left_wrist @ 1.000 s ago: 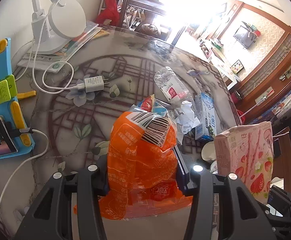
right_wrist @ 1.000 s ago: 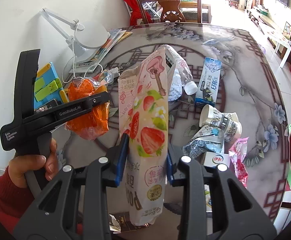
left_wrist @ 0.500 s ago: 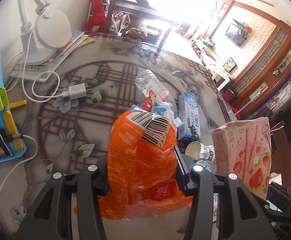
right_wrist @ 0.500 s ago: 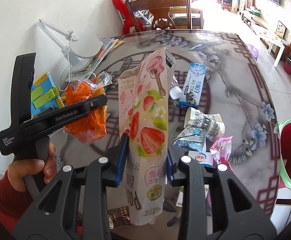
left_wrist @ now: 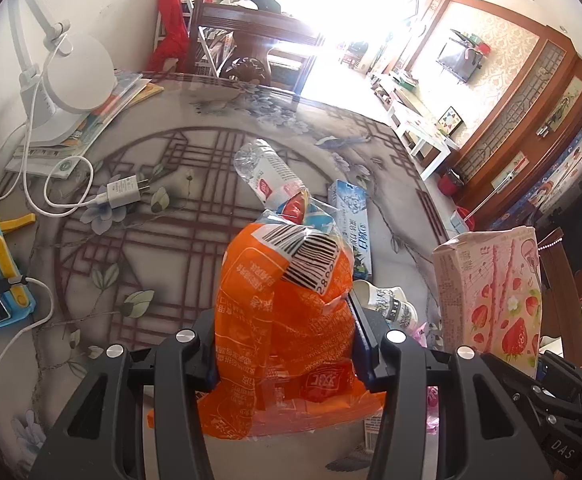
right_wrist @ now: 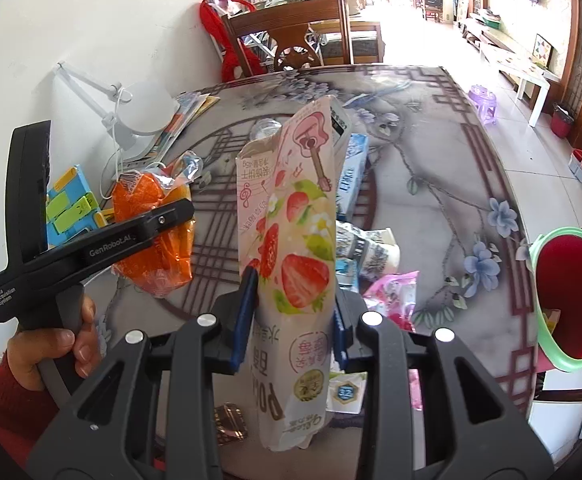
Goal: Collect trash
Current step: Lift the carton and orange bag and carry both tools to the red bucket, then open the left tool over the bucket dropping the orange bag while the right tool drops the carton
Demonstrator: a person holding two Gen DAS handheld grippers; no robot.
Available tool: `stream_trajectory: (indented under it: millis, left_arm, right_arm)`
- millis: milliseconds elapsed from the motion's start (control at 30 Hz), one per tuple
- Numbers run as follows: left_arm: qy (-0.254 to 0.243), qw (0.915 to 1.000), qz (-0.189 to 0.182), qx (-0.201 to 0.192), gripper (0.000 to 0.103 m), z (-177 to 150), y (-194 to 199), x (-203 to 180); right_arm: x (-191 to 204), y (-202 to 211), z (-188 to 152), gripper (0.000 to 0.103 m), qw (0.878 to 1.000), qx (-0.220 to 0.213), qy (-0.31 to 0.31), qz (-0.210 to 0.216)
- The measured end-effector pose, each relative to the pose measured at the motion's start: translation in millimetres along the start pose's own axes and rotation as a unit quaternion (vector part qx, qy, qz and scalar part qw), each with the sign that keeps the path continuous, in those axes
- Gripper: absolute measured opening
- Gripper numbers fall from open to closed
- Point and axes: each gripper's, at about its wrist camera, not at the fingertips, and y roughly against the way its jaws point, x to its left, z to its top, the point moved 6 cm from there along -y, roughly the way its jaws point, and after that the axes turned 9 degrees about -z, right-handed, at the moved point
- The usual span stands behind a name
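Left tool [left_wrist: 283, 344] clamped on orange bag [left_wrist: 287, 320], pads pressing its lower middle; bag held clear above desk [left_wrist: 163, 208], crumpled top with barcode label standing free above the pads. Right tool [right_wrist: 291, 320] clamped on strawberry box [right_wrist: 291, 240], gripped across its narrow sides near mid-height, box upright and off the desk. Judged handling: bag thin, soft film, very light, likely slippery and prone to creep out of a loose pinch; best held on a bunched fold low down, as now. Box light card, apparently empty, stiff along its edges but easily crushed on the broad faces; grip on narrow sides sound. Remaining trash on desk: clear bottle [left_wrist: 263, 172], blue carton [left_wrist: 351, 220], paper cup [right_wrist: 371, 248], pink wrapper [right_wrist: 391, 296], further small packets partly hidden behind the box. Bottle and cup likely to roll; cup best taken across its body. Bin [right_wrist: 563, 300], green rim with red inside, just off the desk's right edge. Lamp [left_wrist: 75, 76], charger [left_wrist: 123, 192] and blue toy [right_wrist: 67, 212] not trash, near left side.
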Motion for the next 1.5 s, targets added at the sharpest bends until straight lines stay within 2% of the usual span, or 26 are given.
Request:
stream_trajectory:
  millis: [467, 800, 1133, 1400, 1500]
  left_arm:
    - [-0.009, 1.0000, 0.001, 0.004, 0.046, -2.7, -23.9, -44.1]
    - [-0.031, 0.9992, -0.020, 0.016, 0.046, -4.3, -52.3, -101.9]
    - [-0.082, 0.9941, -0.053, 0.048, 0.046, -17.2, -84.9, -176.3]
    - [-0.123, 0.9856, -0.079, 0.085, 0.046, -35.4, -109.6, -231.5]
    - [-0.135, 0.9818, -0.090, 0.099, 0.046, -40.4, -120.8, -251.8]
  right_arm:
    - [-60.7, 1.7, 3.7, 0.032, 1.000, -0.001, -0.017, -0.009]
    - [-122.5, 8.8, 5.9, 0.032, 0.999, -0.006, -0.040, -0.031]
    - [-215.3, 21.8, -8.0, 0.033, 0.991, -0.009, -0.102, -0.080]
    - [-321.6, 20.1, -26.7, 0.033, 0.972, 0.005, -0.173, -0.157]
    - [-351.7, 15.0, -30.7, 0.037, 0.965, 0.010, -0.190, -0.182]
